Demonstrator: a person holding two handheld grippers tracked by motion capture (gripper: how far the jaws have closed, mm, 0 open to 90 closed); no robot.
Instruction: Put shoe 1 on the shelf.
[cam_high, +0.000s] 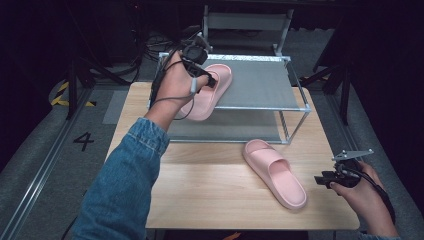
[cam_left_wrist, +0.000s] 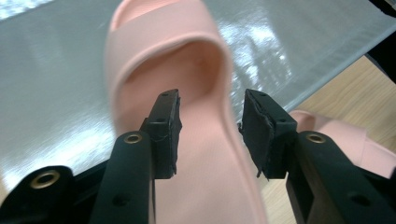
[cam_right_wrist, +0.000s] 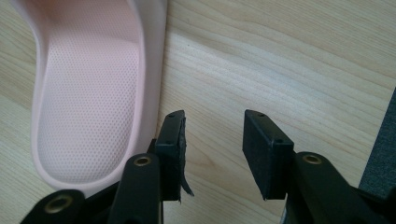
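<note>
- The left tongs (cam_high: 207, 80) are over the upper shelf of the metal rack (cam_high: 300, 107), at the first pink slipper (cam_high: 210, 92).
- This slipper lies on the grey shelf surface, and its heel end sticks out over the front edge.
- In the left gripper view the jaws are released: the side wall of the slipper (cam_left_wrist: 205, 140) is between them, but the pads (cam_left_wrist: 168, 126) do not press on it.
- The right tongs (cam_high: 325, 179) are at the right edge of the bench (cam_high: 200, 190), with parted jaws and nothing between them.
- The second pink slipper (cam_high: 275, 172) lies flat on the bench, just beside the right tongs (cam_right_wrist: 212, 149).
</note>
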